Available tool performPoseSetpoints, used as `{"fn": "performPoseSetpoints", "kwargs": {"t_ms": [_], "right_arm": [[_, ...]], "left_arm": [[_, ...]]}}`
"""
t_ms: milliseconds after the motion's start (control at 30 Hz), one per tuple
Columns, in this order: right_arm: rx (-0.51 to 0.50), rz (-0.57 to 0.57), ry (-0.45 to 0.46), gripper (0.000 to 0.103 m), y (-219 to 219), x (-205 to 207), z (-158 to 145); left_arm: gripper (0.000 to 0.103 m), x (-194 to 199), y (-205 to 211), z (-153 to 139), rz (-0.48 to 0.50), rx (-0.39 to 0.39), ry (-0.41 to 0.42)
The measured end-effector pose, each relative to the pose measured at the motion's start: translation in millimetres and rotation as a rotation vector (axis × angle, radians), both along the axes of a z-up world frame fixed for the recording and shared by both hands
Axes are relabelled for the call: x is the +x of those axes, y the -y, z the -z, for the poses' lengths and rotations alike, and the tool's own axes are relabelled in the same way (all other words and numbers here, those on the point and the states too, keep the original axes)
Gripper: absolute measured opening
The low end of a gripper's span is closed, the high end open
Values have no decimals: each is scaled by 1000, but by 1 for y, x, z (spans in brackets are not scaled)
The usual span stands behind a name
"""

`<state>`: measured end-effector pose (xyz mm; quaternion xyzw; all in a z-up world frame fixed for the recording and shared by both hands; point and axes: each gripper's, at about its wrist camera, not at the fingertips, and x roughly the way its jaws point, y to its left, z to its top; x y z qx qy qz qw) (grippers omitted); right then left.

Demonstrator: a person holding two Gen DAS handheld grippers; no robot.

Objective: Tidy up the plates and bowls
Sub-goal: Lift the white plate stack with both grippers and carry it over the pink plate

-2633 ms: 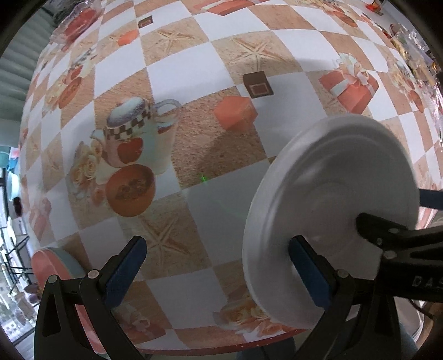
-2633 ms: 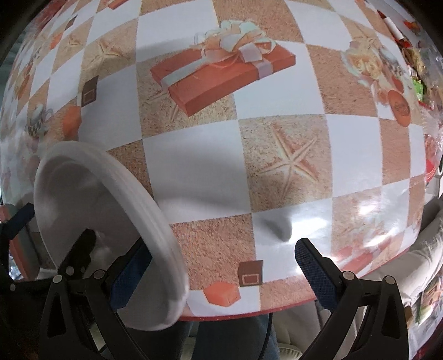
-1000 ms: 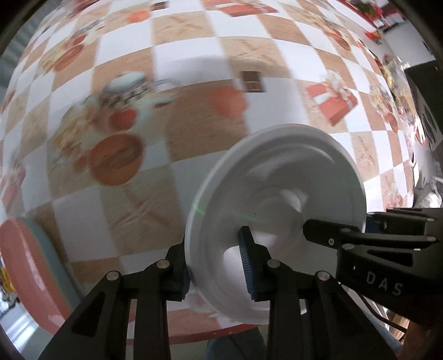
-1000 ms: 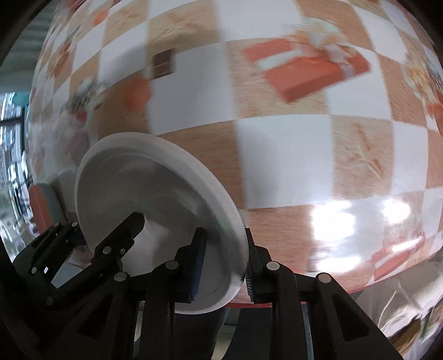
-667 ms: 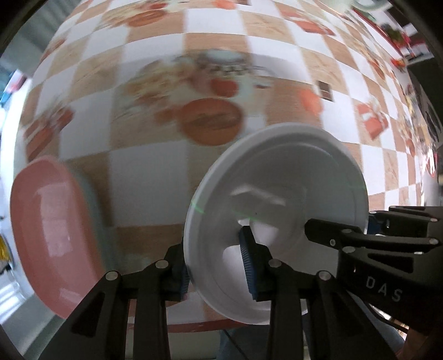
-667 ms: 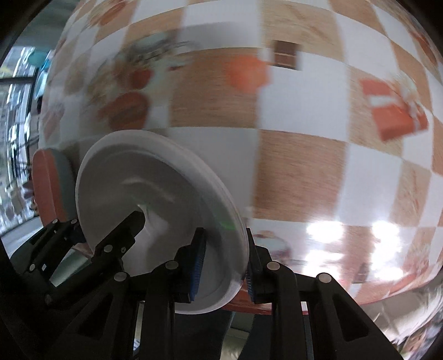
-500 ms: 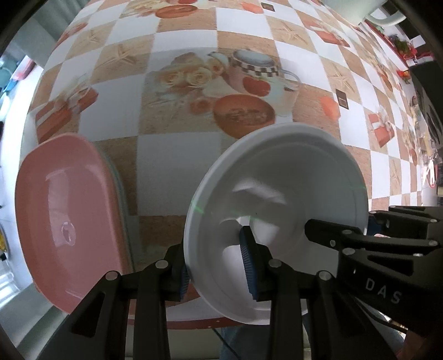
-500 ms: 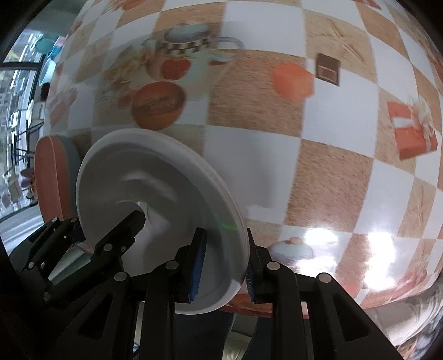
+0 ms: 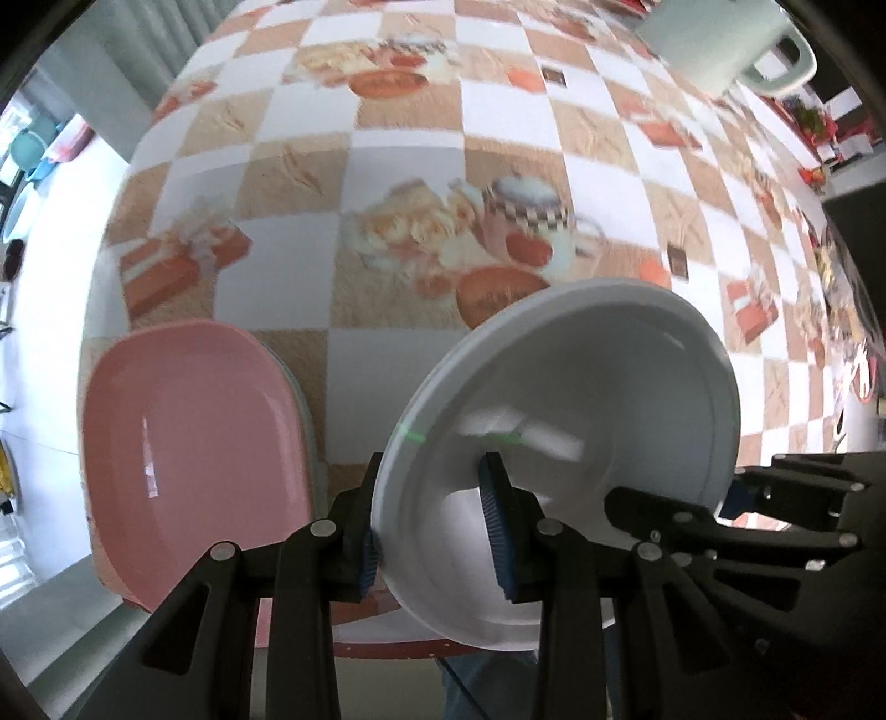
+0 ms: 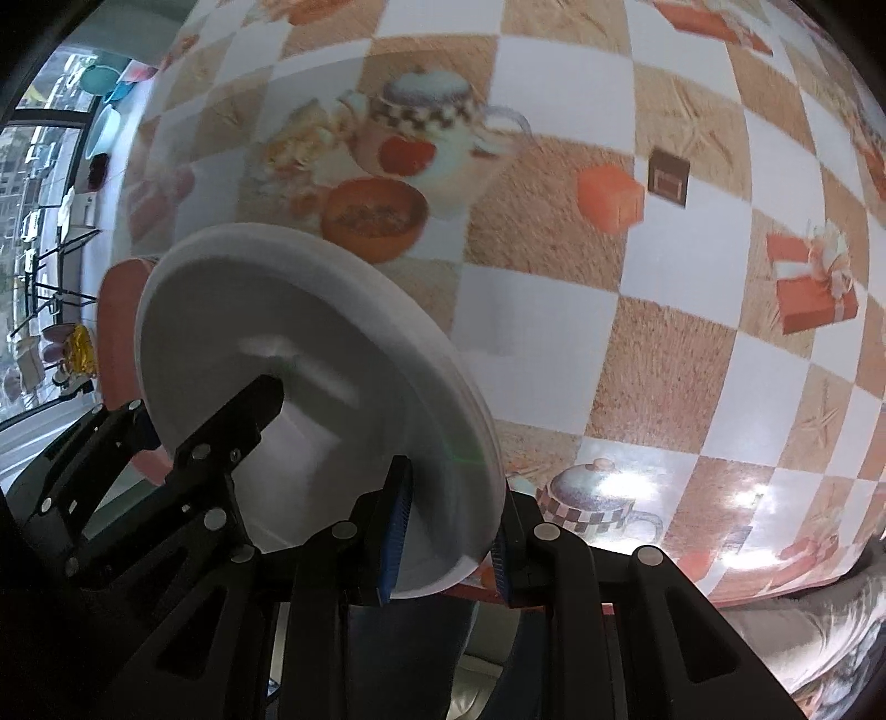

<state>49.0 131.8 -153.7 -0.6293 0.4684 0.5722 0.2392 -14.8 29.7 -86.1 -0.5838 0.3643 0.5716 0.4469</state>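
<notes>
Where the surface [image 9: 398,354] fills both wrist views, it carries a checked cloth of white and tan squares printed with teapots, roses, gift boxes and orange bowls; its near edge runs just below the grippers. Beyond the left edge, the right wrist view shows a bright window area with blurred items that cannot be identified. A pale green mug [image 9: 720,47] stands at the far right of the surface in the left wrist view. A pink plate [image 9: 188,459] rests at the near left corner of the surface, stacked on a greyish plate whose rim shows beneath it. A white plate [image 9: 581,415] is held tilted on edge above the near edge of the surface, just beside the pink plate and not touching it. The left gripper [image 9: 432,531] has its fingers [image 9: 495,526] clenched on the plate's left rim. The right gripper [image 10: 443,537] has its fingers [image 10: 396,531] clamped on the opposite rim, one pad on each face.
</notes>
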Motion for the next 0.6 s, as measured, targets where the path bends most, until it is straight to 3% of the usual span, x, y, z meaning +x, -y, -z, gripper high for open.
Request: {"fn": "performPoseSetpoints", "kwargs": {"t_ms": [300, 600], "right_arm": [[48, -24, -27, 27, 6, -9, -39], [56, -131, -74, 27, 23, -53, -62]], "left_arm": [[35, -14, 10, -36, -45, 54, -22], [35, -44, 27, -40, -152, 56, -65]]}}
